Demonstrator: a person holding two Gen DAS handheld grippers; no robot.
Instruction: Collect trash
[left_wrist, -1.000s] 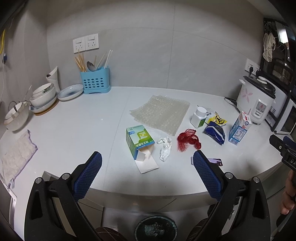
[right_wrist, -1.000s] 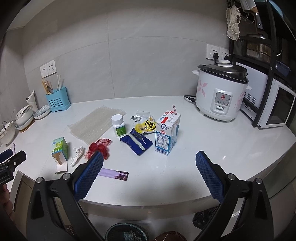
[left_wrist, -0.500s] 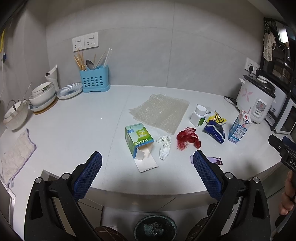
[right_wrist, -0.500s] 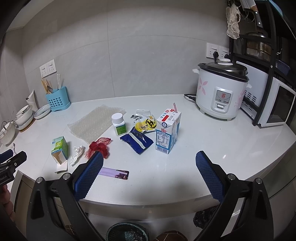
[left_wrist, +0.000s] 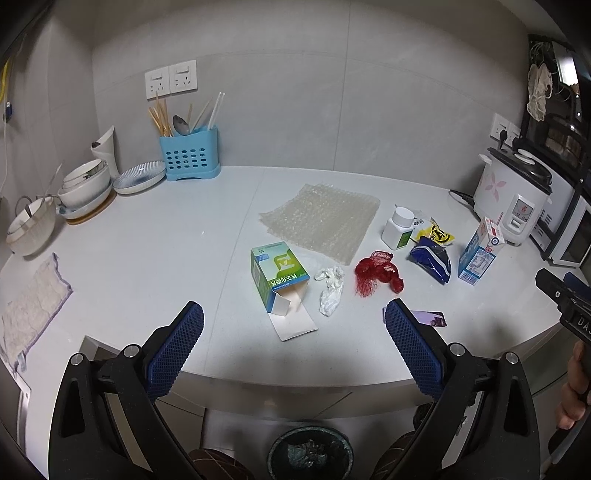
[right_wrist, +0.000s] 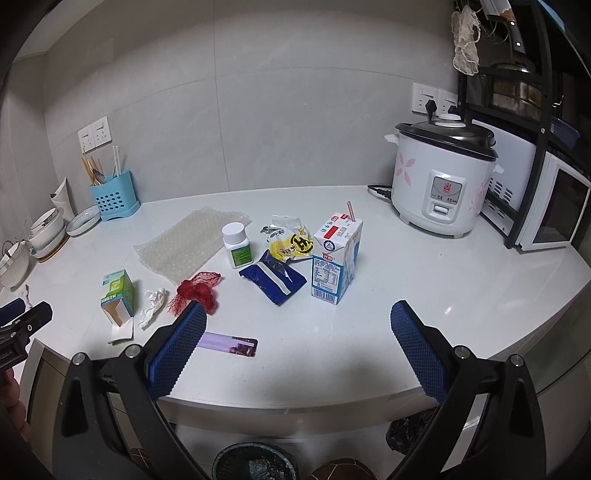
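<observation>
Trash lies scattered on the white counter (left_wrist: 155, 258): an open green box (left_wrist: 277, 273), a crumpled tissue (left_wrist: 330, 290), red netting (left_wrist: 376, 271), a bubble-wrap sheet (left_wrist: 325, 218), a white pill bottle (right_wrist: 238, 245), a yellow wrapper (right_wrist: 291, 243), a blue packet (right_wrist: 275, 280), a milk carton (right_wrist: 337, 258) and a purple strip (right_wrist: 229, 343). My left gripper (left_wrist: 293, 319) stands open just short of the box and tissue. My right gripper (right_wrist: 297, 319) is open near the counter's front edge, below the carton. A round bin (left_wrist: 309, 458) sits on the floor beneath.
A rice cooker (right_wrist: 441, 188) and microwave (right_wrist: 550, 210) stand at the right. A blue utensil holder (left_wrist: 189, 153), stacked bowls (left_wrist: 85, 188) and a cloth (left_wrist: 29, 314) occupy the left. A black bag (right_wrist: 410, 428) lies under the counter.
Both views have shifted only slightly; the trash on the counter has not moved and both grippers stay open.
</observation>
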